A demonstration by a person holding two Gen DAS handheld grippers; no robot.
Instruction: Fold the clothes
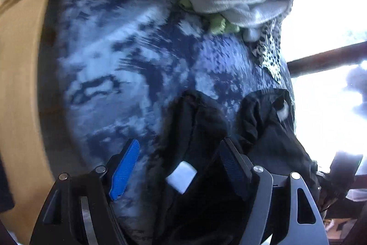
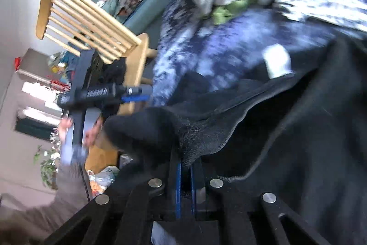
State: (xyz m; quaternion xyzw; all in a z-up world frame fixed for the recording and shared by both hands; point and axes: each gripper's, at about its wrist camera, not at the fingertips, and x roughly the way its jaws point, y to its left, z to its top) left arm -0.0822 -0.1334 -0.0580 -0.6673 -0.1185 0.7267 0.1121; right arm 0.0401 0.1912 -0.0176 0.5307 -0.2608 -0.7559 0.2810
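On the blue-and-white blanket [image 1: 119,56], the right gripper [image 2: 185,178] clamps its jaws on a black garment [image 2: 286,141] as the left gripper [image 1: 179,162] gapes at 6 o'clock.

A pale wooden spindle-back chair [image 2: 91,15] stands left of the tool beside the blue-and-white mottled cover [image 1: 128,56]. A teal sofa [image 2: 149,1] lies farther ahead; a dark-framed bright window [image 1: 325,56] is to the right.
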